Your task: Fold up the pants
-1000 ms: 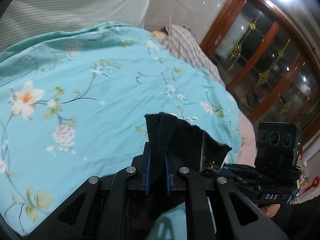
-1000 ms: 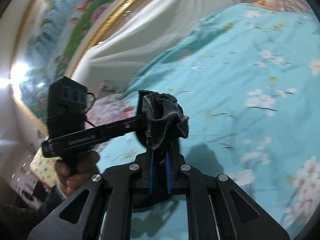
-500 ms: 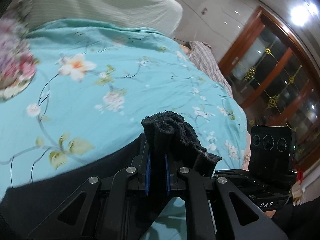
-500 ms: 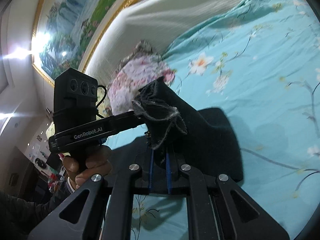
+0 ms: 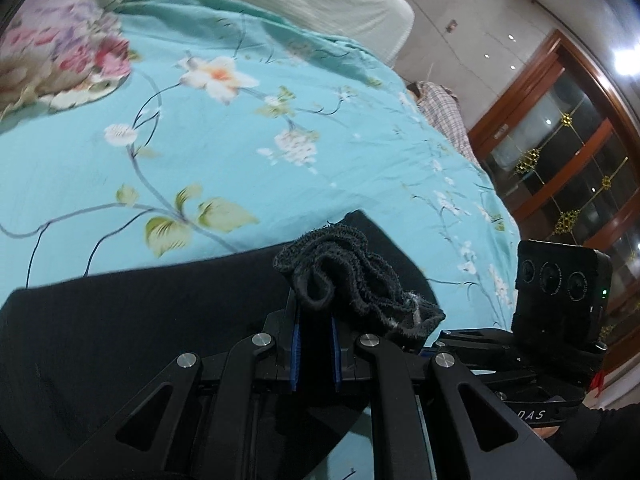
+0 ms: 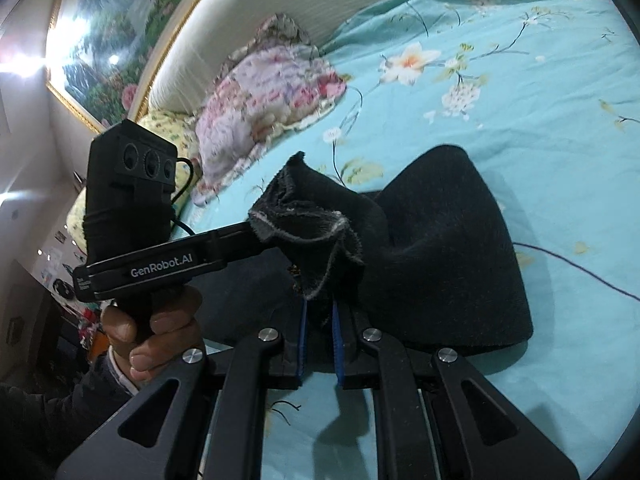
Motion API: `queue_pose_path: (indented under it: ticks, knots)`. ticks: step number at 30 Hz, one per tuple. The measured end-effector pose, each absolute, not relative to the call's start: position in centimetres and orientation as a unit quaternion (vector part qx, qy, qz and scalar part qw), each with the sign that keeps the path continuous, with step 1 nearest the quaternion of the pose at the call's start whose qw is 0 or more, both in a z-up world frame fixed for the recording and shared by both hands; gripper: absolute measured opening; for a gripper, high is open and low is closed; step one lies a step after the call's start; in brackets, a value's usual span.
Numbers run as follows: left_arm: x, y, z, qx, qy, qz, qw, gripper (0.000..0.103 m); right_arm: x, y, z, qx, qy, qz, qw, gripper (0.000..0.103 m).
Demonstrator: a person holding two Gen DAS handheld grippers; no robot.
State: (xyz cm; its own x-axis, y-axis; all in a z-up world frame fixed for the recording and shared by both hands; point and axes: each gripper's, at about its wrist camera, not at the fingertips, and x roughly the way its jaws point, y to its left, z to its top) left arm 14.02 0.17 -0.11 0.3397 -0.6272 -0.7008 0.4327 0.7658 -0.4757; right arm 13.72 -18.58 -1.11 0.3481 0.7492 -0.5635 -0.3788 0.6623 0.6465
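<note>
The black pants (image 5: 132,320) lie on a turquoise floral bedspread (image 5: 240,152), in the lower part of the left wrist view. My left gripper (image 5: 314,320) is shut on a bunched edge of the pants (image 5: 340,276). My right gripper (image 6: 319,312) is shut on another bunched, frayed edge of the pants (image 6: 316,216), and the cloth drapes right onto the bedspread (image 6: 520,100) in a dark fold (image 6: 452,248). Each gripper shows in the other's view, the right one (image 5: 560,292) and the left one (image 6: 132,200), close together.
A pink floral pillow (image 6: 264,92) lies at the head of the bed by the white headboard (image 6: 320,0). A plaid cloth (image 5: 444,116) lies at the bed's far side. A wooden glass door (image 5: 568,152) stands beyond the bed.
Both grippers have moved down and along the bed with the pants edge. The pants now rest on the bedspread, and more black cloth fills the lower part of both views.
</note>
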Motion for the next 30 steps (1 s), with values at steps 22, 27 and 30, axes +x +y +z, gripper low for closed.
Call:
queue_pose_path:
  ticks: [22,27,30]
  knots:
    - [11.7,6.5,-1.3,-0.143,0.480,-0.226,0.836,0.010,13.4,-15.3,-1.9,0.166,0.470,0.355,0.791,0.046]
    - [10.5,9.5,-0.5,-0.177,0.468,-0.192,0.844,0.014,13.3,-14.8,-1.6,0.164,0.473,0.358,0.788,0.049]
    - [9.6,10.9,-0.1,-0.193,0.461,-0.168,0.850,0.017,13.0,-14.4,-1.2,0.159,0.472,0.366,0.786,0.050]
